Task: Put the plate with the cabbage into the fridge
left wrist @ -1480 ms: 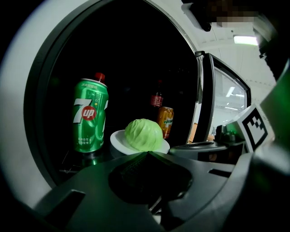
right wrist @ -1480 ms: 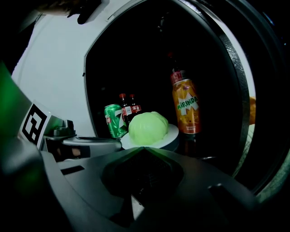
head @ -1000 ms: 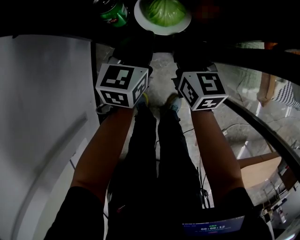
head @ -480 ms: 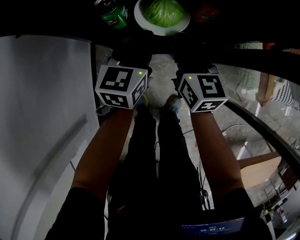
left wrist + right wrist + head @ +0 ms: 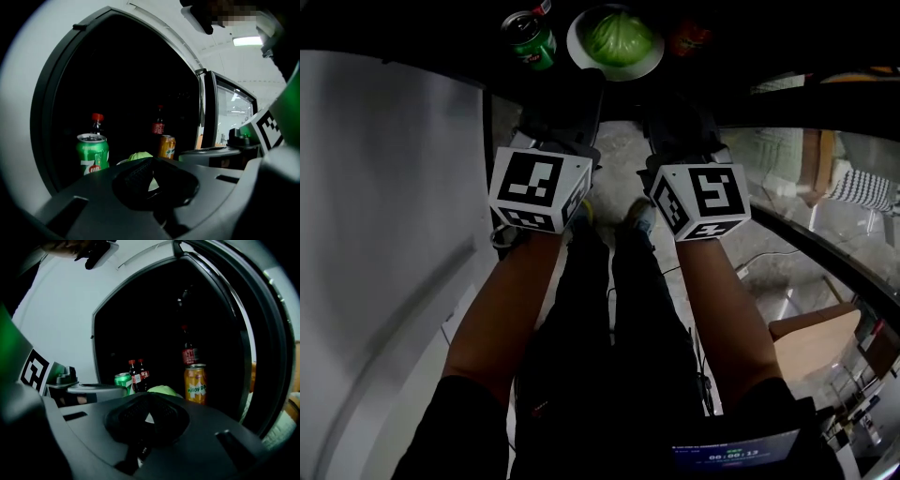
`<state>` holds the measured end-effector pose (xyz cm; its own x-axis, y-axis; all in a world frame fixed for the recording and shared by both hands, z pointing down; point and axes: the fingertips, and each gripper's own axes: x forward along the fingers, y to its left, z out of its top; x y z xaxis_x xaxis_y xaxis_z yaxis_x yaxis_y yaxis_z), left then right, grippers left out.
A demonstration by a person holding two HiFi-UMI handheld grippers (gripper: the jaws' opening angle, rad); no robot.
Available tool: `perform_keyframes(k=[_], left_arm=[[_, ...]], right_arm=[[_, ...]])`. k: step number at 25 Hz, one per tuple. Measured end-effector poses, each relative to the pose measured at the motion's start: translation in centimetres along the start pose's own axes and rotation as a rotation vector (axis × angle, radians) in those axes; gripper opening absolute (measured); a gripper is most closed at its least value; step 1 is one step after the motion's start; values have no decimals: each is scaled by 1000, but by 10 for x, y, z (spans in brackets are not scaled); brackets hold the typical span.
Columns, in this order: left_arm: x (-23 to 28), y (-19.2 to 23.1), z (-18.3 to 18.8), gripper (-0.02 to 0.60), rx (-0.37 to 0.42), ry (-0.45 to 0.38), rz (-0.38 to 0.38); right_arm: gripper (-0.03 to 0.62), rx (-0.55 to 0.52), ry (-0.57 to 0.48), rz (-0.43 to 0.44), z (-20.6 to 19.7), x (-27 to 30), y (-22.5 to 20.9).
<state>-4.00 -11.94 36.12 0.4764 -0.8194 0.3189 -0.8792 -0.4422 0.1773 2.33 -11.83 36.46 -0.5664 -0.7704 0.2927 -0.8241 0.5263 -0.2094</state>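
Note:
A white plate (image 5: 644,64) with a green cabbage (image 5: 617,37) on it is held at the mouth of the dark open fridge (image 5: 136,84). My left gripper (image 5: 581,82) is shut on the plate's near left rim. My right gripper (image 5: 664,86) is shut on the near right rim. In the left gripper view a sliver of white rim shows between the pads of the left gripper (image 5: 149,180), with the cabbage (image 5: 138,156) just beyond. The right gripper view shows the same at the right gripper (image 5: 147,417), with the cabbage (image 5: 161,390) behind it.
Inside the fridge a green can (image 5: 532,39) stands left of the plate and an orange can (image 5: 195,383) right of it. Dark cola bottles (image 5: 138,373) stand farther back. The fridge's white side (image 5: 384,234) is at my left, its glass door (image 5: 825,187) at my right.
Both grippers have pushed forward with the plate, which now sits farther from me, between the green can and the orange can.

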Motion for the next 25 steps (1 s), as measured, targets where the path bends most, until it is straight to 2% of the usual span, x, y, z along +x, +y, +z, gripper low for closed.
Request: perform_keyframes(k=[7,12,15,19,25], left_arm=[[-21,-11,-9,5,89,-10,4],[-32,-27,-7,5,111,-78,-29],[-41,-24,-4,5,121,-82,-17],[-41,-21,-1,5,132,-97,-4],[-57,-4,10,5,147,-23,16]], right_arm=[[6,-83,-65,-10,19,-28,6],[6,-155,-62,-37,10,-42,-3],[6,-136,-17,-53,-1,-47,-5],[6,-140,-11,-67,-7,-50,-11],[6,-45,-5,-13,0,-40,19]])
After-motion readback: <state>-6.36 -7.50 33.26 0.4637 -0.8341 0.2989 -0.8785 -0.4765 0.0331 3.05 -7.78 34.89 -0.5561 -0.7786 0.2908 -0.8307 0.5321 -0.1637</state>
